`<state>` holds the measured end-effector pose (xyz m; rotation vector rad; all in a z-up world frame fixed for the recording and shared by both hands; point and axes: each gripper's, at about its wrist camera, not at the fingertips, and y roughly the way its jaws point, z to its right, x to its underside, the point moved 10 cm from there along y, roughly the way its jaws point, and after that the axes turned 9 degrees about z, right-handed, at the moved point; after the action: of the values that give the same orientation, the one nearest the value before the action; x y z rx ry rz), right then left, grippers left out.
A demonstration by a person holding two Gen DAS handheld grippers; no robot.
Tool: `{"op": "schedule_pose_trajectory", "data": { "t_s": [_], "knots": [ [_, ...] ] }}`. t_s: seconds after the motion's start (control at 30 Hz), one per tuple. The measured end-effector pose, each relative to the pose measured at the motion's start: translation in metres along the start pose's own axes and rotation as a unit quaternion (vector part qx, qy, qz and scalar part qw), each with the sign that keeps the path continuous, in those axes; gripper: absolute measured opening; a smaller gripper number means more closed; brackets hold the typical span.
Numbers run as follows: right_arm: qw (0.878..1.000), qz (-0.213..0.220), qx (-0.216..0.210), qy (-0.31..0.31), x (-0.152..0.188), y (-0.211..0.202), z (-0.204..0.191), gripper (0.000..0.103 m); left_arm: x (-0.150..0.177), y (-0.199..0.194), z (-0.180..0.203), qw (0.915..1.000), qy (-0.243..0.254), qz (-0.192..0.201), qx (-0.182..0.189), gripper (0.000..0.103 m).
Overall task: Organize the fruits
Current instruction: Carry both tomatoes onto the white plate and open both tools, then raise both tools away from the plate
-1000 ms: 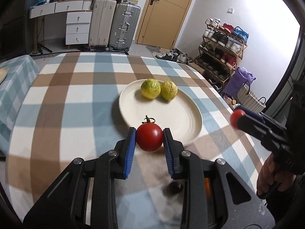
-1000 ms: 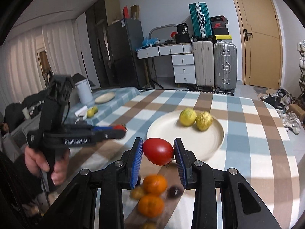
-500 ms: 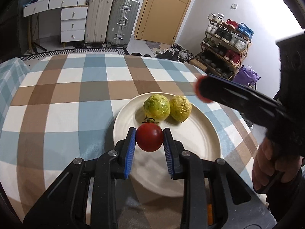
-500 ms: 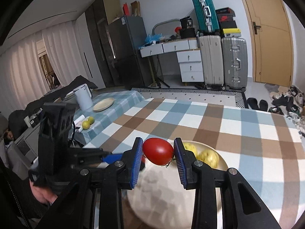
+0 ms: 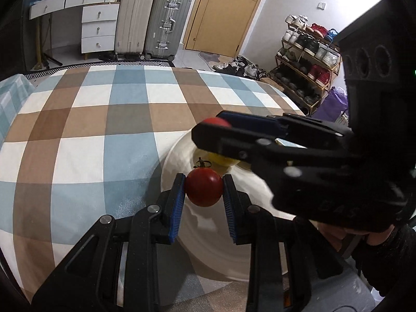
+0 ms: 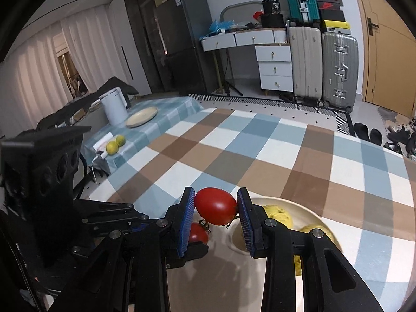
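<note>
A: What is different from a second ago?

B: I have brought both hands in over the plate (image 5: 170,161); a second ago my left gripper (image 5: 204,191) hung over the checked cloth (image 5: 85,135) just short of the plate's near rim, and now the plate lies right under its jaws; the right gripper (image 6: 215,209) was over some oranges on the cloth, and now it hangs over the plate too; in the left view it was off at the side and small, and now it crosses big and dark just past my left jaws.

A: How are the left jaws?

B: Narrow; the blue pads (image 5: 178,202) press on both sides of a round tomato (image 5: 204,191); its little green stalk sticks up at the far side; a bit of yellow fruit (image 5: 221,159) shows on the plate just beyond the jaw tips.

A: And the right jaws?

B: Also narrow, a touch wider; they squeeze an oval tomato (image 6: 215,209) lying sideways between the pads; two yellow fruits (image 6: 279,214) sit on the plate just to the right of the jaws; the round tomato peeks out low on the left, beside the left pad; the two tomatoes are close together; I cannot tell if they touch.
</note>
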<state>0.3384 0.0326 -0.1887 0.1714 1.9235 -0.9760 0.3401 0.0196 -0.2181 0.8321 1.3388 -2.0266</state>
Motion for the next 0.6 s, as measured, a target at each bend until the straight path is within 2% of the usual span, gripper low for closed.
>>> {"op": "schedule_pose_trajectory", "data": {
  "t_s": [0.43,0.6],
  "knots": [
    [0.999,-0.017,0.024,0.017,0.006,0.009,0.013,0.036,-0.003,-0.001,-0.001,0.9999,0.000,0.008,-0.012,0.028],
    [0.999,0.006,0.025,0.030,-0.005,-0.014,0.015,0.046,-0.007,-0.017,0.004,0.9997,-0.002,0.016,-0.016,0.035]
  ]
}}
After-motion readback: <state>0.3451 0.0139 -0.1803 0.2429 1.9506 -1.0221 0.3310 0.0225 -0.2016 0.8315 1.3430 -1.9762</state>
